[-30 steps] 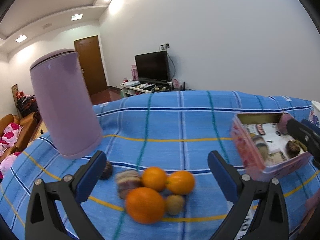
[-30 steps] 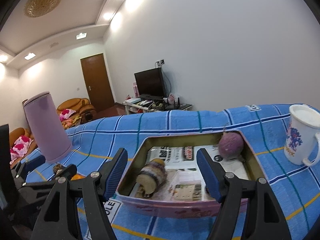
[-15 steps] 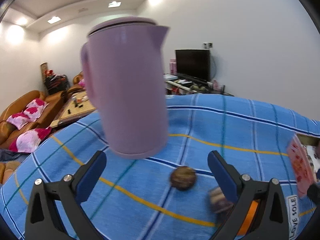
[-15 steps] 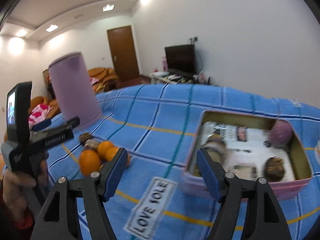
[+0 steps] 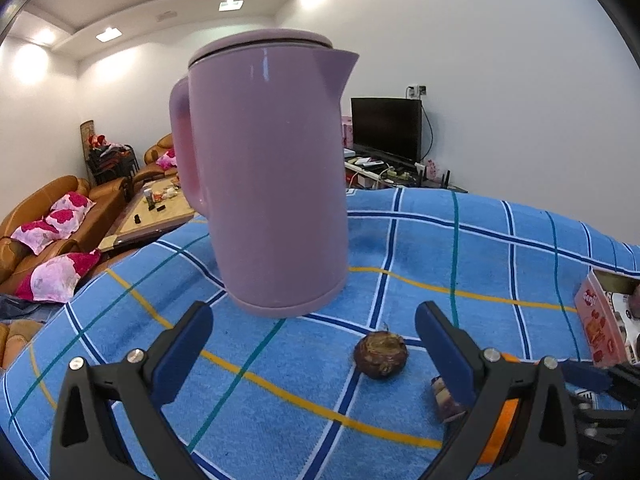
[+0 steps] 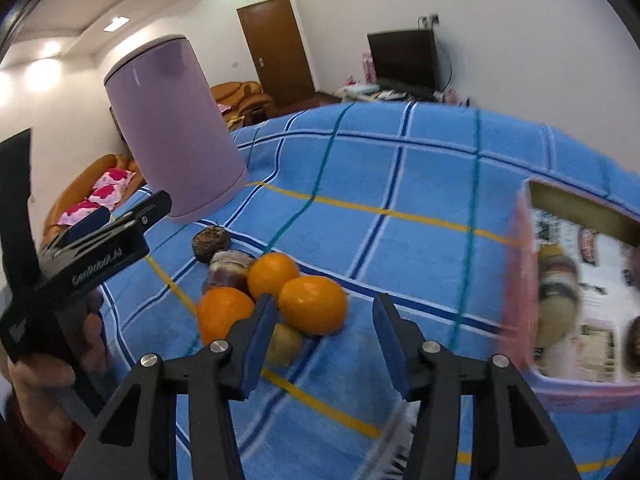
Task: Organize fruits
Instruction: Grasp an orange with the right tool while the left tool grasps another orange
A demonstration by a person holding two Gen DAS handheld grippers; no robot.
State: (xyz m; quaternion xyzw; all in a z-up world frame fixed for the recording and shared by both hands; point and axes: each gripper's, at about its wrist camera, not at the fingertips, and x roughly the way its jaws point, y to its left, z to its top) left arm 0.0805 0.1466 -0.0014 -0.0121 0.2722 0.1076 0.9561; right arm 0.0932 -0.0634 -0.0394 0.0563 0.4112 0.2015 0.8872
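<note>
Purple kettle [image 5: 268, 176] now nearer, oranges [image 6: 312, 304] swung closer

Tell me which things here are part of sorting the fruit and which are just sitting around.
Part of the job: oranges, small greenish fruit, dark brown fruit, striped purple fruit, pink tray.
Just sitting around: purple kettle, checked blue cloth.

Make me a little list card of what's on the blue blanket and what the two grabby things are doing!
left gripper: open, empty, aimed at the brown fruit
right gripper: open, empty, near the oranges
fruit pile: three oranges, a small greenish fruit, a purple-striped one
pink box: at right, some fruit inside, blurred
purple kettle: upright behind the fruit
</note>
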